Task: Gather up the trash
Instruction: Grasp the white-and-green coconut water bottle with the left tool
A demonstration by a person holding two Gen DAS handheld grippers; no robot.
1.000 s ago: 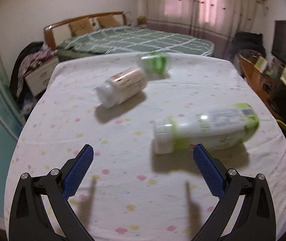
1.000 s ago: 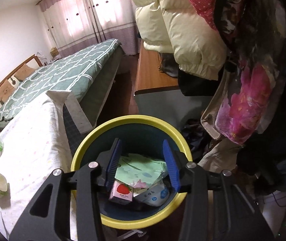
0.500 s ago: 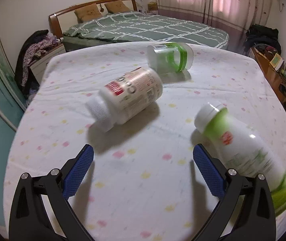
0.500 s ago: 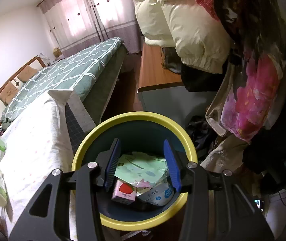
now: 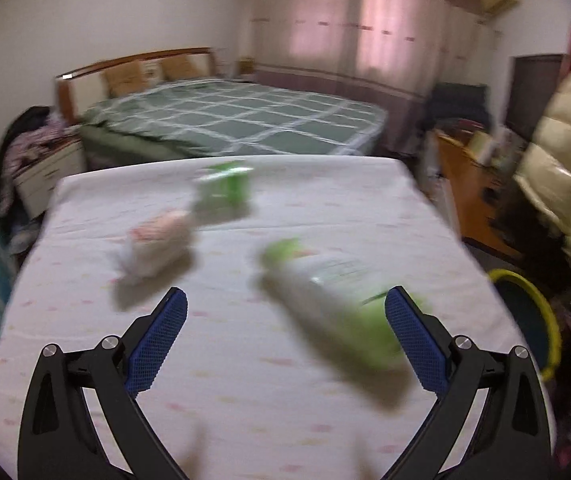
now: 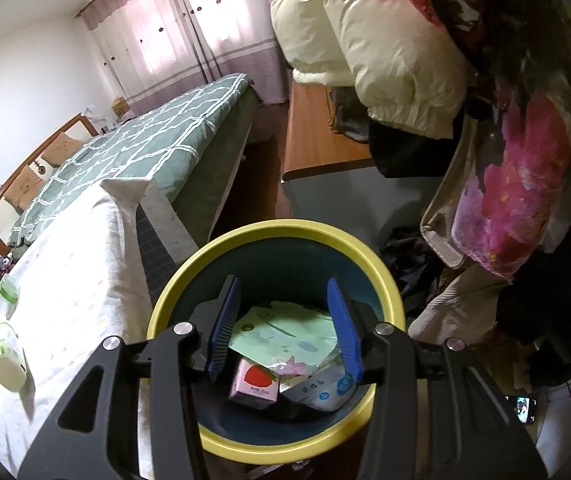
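- The left gripper (image 5: 285, 332) is held with its jaws spread wide and empty over the bed (image 5: 225, 360).
- The green-and-white bottle (image 5: 333, 304), lying near the bed's right edge, should be straddled across its middle before the jaws are closed.
- The right gripper (image 6: 283, 330), jaws half open and empty, is best kept over the bin (image 6: 277, 232).

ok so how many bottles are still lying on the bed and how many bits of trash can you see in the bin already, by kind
On the white bedsheet:
green-and-white drink bottle: 1
white bottle with reddish label: 1
clear jar with green band: 1
In the yellow-rimmed bin, as far as shows:
pale green wrapper: 1
small carton with a strawberry: 1
white-and-blue packet: 1
Total: 6
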